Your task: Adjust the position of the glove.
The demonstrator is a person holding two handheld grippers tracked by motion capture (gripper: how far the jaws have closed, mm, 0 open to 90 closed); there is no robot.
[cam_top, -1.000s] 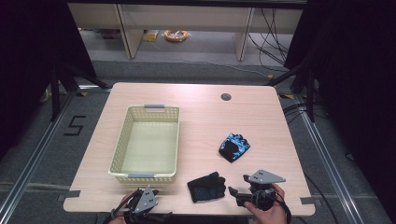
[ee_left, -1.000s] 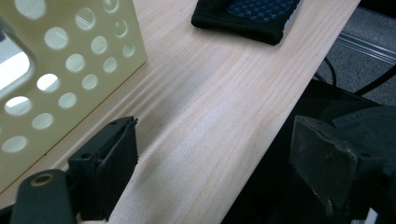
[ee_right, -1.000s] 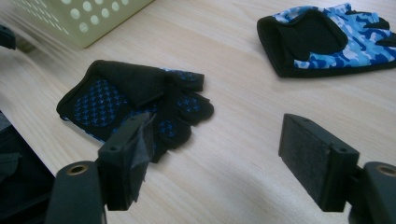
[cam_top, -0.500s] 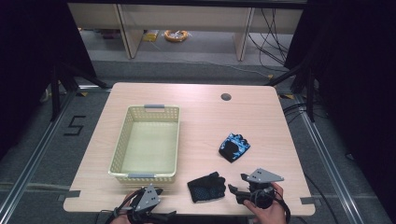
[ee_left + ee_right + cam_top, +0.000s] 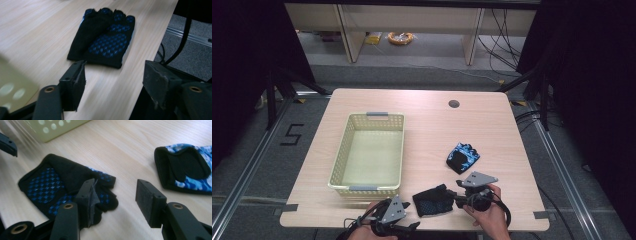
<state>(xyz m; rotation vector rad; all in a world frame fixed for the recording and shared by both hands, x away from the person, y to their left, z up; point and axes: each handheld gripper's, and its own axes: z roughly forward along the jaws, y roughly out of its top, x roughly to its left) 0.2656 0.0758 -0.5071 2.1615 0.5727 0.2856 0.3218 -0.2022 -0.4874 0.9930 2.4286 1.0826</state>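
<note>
1. Gloves are the work in hand: a black glove with blue dots (image 5: 432,200) lies flat at the near edge of the bench (image 5: 427,125), between the two grippers, and a blue-patterned glove (image 5: 462,157) lies well apart, farther out and to the right.

2. Compared with a second ago, the left gripper (image 5: 412,226) has come in from the near-left toward the black glove's near side; the right gripper (image 5: 452,192) has edged toward its right end. Neither glove has shifted.

3. Both sets of fingers have just been closing, yet nothing is clamped. In the left gripper view the black glove (image 5: 103,37) lies ahead of the fingers (image 5: 75,83), clear of the gap. In the right gripper view the glove's finger end (image 5: 105,195) sits beside and partly behind the left finger (image 5: 87,200), and the space between the pads is bare wood. So both are released, part-narrowed, holding nothing.

4. My reading: this is a two-sided approach to the black glove, with the openings pre-set for thin fabric. The grasp itself is not yet made.

5. The yellow basket (image 5: 370,186) stands empty to the left, a likely destination; no glove is in it, so the sorting looks barely begun.

6. Risk: flat cloth on wood may slide instead of pinching.
</note>
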